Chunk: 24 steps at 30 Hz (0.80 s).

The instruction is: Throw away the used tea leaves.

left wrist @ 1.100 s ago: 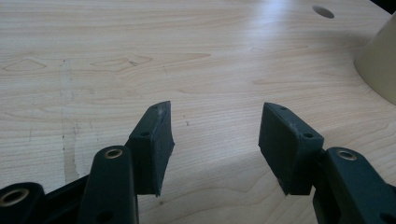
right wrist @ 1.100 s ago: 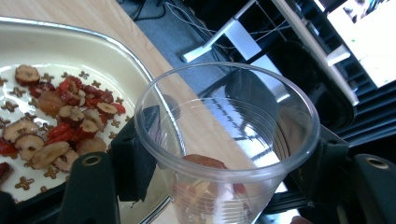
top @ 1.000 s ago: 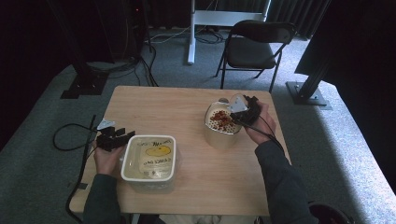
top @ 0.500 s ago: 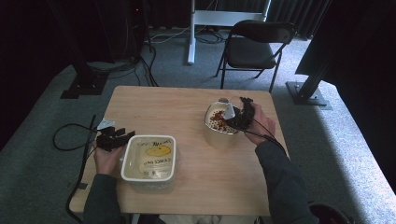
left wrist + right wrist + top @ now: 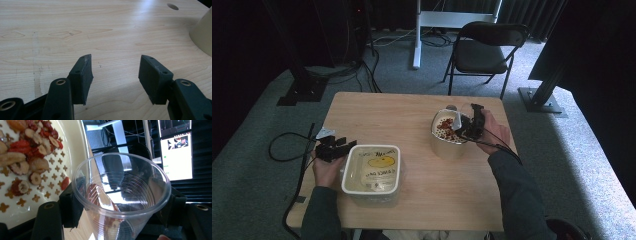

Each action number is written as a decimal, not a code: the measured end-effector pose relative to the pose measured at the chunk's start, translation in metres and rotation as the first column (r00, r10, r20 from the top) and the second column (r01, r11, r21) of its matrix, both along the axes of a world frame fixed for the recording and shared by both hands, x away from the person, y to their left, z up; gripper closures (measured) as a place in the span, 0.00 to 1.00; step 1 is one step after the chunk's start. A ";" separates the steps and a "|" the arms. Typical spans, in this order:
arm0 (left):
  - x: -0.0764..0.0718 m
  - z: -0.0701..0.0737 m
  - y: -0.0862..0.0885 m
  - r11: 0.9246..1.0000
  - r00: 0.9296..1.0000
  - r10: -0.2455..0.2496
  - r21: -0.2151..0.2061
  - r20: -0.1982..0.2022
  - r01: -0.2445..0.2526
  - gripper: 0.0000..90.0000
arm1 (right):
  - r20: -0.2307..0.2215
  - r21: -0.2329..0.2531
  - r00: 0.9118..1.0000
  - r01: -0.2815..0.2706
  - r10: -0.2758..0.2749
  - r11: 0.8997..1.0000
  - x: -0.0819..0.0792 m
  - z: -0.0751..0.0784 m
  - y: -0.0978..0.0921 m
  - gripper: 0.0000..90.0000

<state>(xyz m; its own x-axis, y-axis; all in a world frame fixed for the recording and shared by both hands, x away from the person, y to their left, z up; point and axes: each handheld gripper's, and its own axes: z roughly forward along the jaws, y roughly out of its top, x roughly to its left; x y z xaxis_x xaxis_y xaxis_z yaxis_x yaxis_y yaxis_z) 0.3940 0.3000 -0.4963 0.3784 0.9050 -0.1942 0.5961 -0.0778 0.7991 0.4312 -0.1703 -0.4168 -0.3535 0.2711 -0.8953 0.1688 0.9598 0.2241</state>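
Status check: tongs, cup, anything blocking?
Right tongs shut on clear plastic cup, tipped at the rim of the bowl of dried fruit. Left tongs open, empty, beside lidded tub. Nothing in the way.

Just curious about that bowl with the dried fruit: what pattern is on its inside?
The bowl is cream, dotted with small golden cross-shaped marks, clearest in the right gripper view.
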 end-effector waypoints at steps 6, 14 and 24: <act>0.000 0.000 0.000 1.000 1.000 0.000 0.001 -0.001 0.000 0.50 | 0.008 -0.073 1.000 0.003 -0.002 0.997 0.000 0.002 0.003 0.36; 0.000 0.000 0.000 1.000 1.000 -0.001 0.001 -0.001 0.001 0.50 | -0.005 -0.137 1.000 0.004 -0.005 0.991 0.001 0.004 0.003 0.36; 0.000 0.000 0.000 1.000 1.000 0.000 -0.001 -0.001 0.000 0.50 | -0.003 -0.202 1.000 0.006 -0.007 0.979 0.001 0.003 0.001 0.36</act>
